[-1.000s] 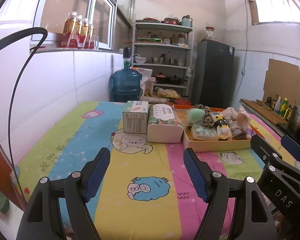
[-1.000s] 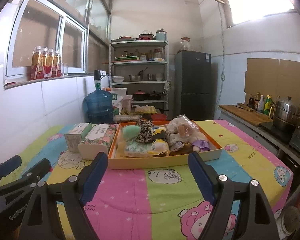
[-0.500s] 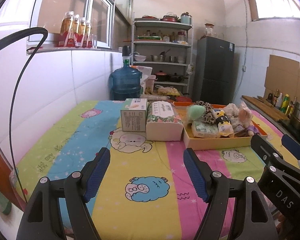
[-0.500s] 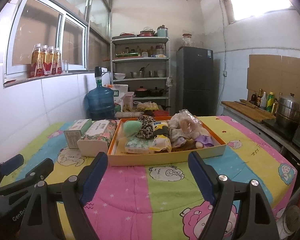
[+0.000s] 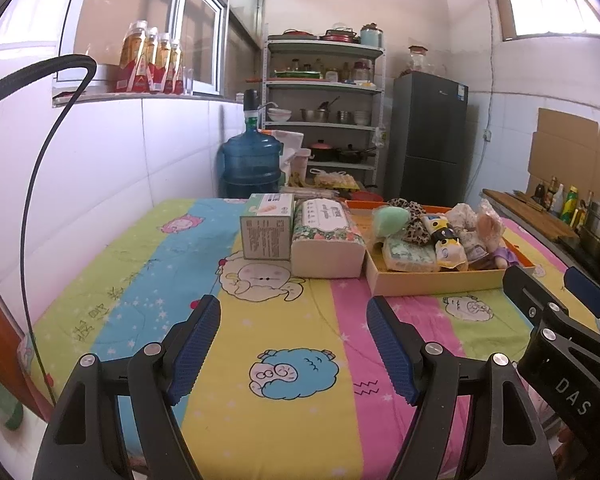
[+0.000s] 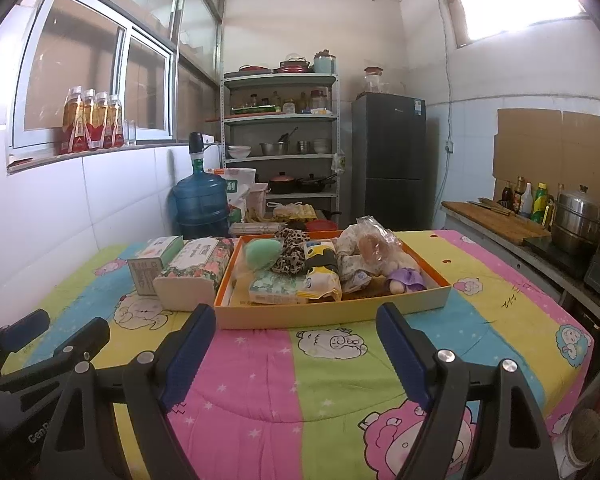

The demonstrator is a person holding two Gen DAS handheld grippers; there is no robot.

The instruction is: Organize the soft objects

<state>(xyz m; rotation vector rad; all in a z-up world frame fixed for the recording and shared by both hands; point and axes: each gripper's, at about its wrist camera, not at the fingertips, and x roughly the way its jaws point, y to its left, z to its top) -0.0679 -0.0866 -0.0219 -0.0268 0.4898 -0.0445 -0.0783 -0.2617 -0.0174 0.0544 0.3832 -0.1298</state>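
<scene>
Both cameras have tilted a little since a second ago, so the table sits lower and farther up the room shows; nothing on the table has shifted.

At the bottom of the left wrist view, the left tongs (image 5: pixel 294 344) stand wide open with nothing between the blue pads. At the bottom of the right wrist view, the right tongs (image 6: pixel 296 344) are just as wide open and hold nothing.

Soft things fill the orange tray (image 6: pixel 332 314) at the centre of the right view: a green plush (image 6: pixel 262 254), a leopard-print cloth (image 6: pixel 290 254), a yellow packet (image 6: pixel 320 274), a pack of tissues (image 6: pixel 274 292), a crinkly clear bag (image 6: pixel 374 242) and a doll in purple (image 6: pixel 406 280). Just left of the tray, touching its side, lies a floral tissue pack (image 6: pixel 194 276), and a small box (image 6: pixel 152 264) stands beside that. All rest on the striped cartoon quilt (image 6: pixel 260 380).

The tray lies straight ahead of the right tongs, its long side running left to right across the frame. In the left view it sits right of centre (image 5: pixel 440 280), while the floral pack (image 5: pixel 326 244) and box (image 5: pixel 266 232) lie nearly straight ahead, their long sides pointing away. So I judge the right hand nearer the tray and the left nearer the two packs. Whether sorting is ahead or finished, this layout does not settle.
</scene>
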